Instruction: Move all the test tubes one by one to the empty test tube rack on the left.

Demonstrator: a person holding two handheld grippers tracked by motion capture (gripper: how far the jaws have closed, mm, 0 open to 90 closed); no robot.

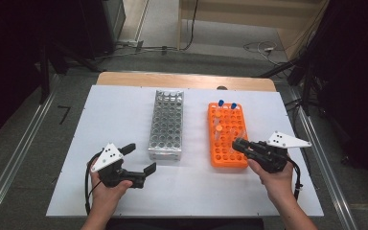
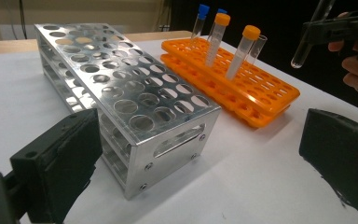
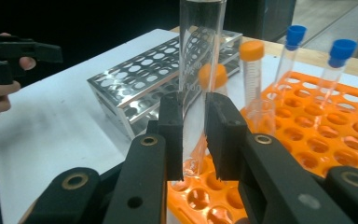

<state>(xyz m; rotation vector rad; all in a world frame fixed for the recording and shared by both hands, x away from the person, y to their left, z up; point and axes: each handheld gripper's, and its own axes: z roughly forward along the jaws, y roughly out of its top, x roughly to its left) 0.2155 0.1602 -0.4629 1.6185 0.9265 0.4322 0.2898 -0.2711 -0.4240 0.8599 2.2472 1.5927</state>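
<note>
Clear tube [image 3: 200, 60] upright, right gripper [image 3: 193, 135] raised

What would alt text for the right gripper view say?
Black tongs grip a clear glass tube above an orange rack holding capped tubes. Behind it, a shiny metal rack sits on the white table.

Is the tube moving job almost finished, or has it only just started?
Only just started, it seems. Done: nothing yet, since the silver rack looks empty. In hand: the right tool is shut on a clear uncapped tube, lifted above the orange rack. Left: two blue-capped tubes, two orange-capped tubes and another clear one stand in the orange rack. The left tool is open.
</note>
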